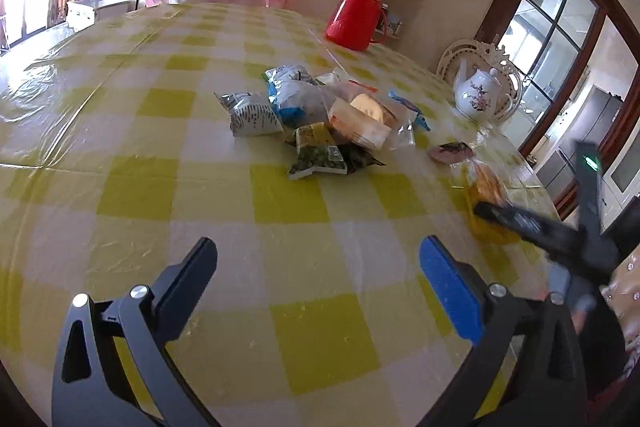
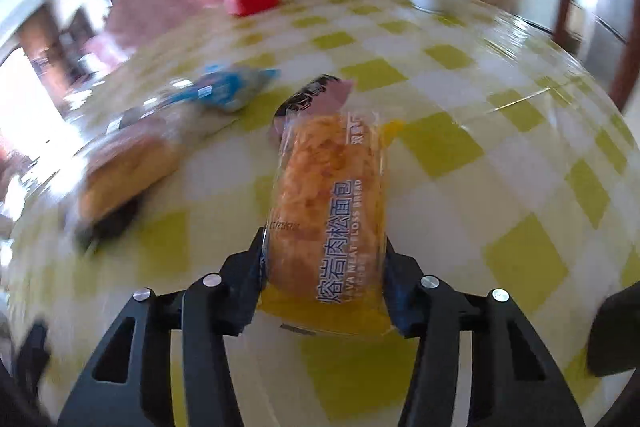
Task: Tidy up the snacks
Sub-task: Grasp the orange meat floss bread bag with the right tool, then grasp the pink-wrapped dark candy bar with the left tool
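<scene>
A heap of snack packets (image 1: pixel 320 119) lies mid-table: a white-and-green bag (image 1: pixel 252 115), a blue-and-white bag (image 1: pixel 296 99), a clear pack of bread (image 1: pixel 360 119) and green packets (image 1: pixel 320 159). My left gripper (image 1: pixel 320 251) hovers open and empty over the cloth, short of the heap. My right gripper (image 2: pixel 324 247) is shut on a long meat floss bread pack (image 2: pixel 328 187), with its pads pressed on both sides of the near end. In the left wrist view that pack (image 1: pixel 484 187) and a black right finger (image 1: pixel 520 223) show at the right. A small pink-and-dark packet (image 2: pixel 316 95) lies just beyond the bread.
The table wears a yellow-and-white checked cloth (image 1: pixel 160 147) under clear plastic. A red thermos (image 1: pixel 356 13) stands at the far side and a white flowered teapot (image 1: pixel 480 95) at the far right near the edge. A blue packet (image 2: pixel 228 91) and a wrapped brown bun (image 2: pixel 128 163) lie left of the right gripper.
</scene>
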The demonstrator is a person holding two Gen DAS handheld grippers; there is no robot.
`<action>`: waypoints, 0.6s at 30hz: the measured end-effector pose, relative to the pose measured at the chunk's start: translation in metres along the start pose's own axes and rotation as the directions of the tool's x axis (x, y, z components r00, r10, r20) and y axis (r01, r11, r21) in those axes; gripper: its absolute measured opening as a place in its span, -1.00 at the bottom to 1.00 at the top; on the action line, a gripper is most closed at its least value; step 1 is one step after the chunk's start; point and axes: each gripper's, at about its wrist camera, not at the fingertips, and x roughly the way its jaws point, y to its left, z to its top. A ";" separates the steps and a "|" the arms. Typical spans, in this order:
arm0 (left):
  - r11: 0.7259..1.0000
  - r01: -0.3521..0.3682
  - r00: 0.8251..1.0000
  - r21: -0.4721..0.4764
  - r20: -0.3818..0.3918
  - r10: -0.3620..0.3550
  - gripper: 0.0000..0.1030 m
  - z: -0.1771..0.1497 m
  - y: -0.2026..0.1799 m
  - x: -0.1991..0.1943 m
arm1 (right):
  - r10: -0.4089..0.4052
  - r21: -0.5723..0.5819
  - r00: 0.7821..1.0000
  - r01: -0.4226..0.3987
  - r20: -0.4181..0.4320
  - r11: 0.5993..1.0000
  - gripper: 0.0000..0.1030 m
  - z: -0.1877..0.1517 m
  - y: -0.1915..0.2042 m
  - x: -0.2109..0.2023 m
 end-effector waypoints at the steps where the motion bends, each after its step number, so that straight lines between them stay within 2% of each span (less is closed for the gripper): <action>1: 1.000 -0.003 1.000 0.007 0.002 0.003 0.97 -0.001 -0.002 -0.001 | 0.011 -0.022 1.000 -0.011 0.008 1.000 -0.02 -0.006 -0.001 -0.007; 5: 0.997 0.001 1.000 0.071 -0.006 0.000 0.97 -0.004 -0.016 -0.002 | 0.034 -0.038 0.999 -0.036 -0.036 0.999 0.02 -0.020 -0.013 -0.013; 6: 0.997 0.005 1.000 0.081 -0.015 -0.003 0.97 -0.004 -0.019 -0.001 | 0.023 -0.038 0.999 -0.024 -0.029 0.999 0.12 -0.019 -0.015 -0.012; 7: 0.996 0.011 1.000 0.085 -0.027 -0.009 0.97 -0.003 -0.022 0.000 | -0.012 -0.044 0.999 0.010 -0.039 0.999 0.39 -0.017 -0.015 -0.010; 9: 0.996 0.026 0.999 0.082 -0.040 -0.023 0.97 0.000 -0.028 0.000 | -0.040 -0.058 0.998 0.037 -0.053 0.998 0.73 -0.012 -0.011 -0.005; 12: 0.991 0.054 0.998 0.125 -0.048 -0.048 0.97 0.013 -0.049 -0.001 | -0.055 -0.101 0.995 0.047 -0.079 0.994 0.69 -0.007 -0.004 0.010; 14: 0.979 0.046 0.998 0.198 -0.045 -0.038 0.97 0.023 -0.070 -0.001 | -0.092 -0.136 0.994 0.083 -0.065 0.987 0.37 -0.008 -0.001 0.010; 15: 0.967 0.060 0.997 0.248 -0.056 -0.048 0.97 0.032 -0.085 0.002 | -0.081 -0.142 0.995 0.072 -0.057 0.987 -0.03 -0.009 -0.003 0.007; 18: 0.947 0.109 0.990 0.303 -0.115 -0.077 0.97 0.049 -0.114 0.019 | -0.042 -0.130 0.998 0.036 -0.044 0.991 -0.06 -0.023 -0.013 -0.009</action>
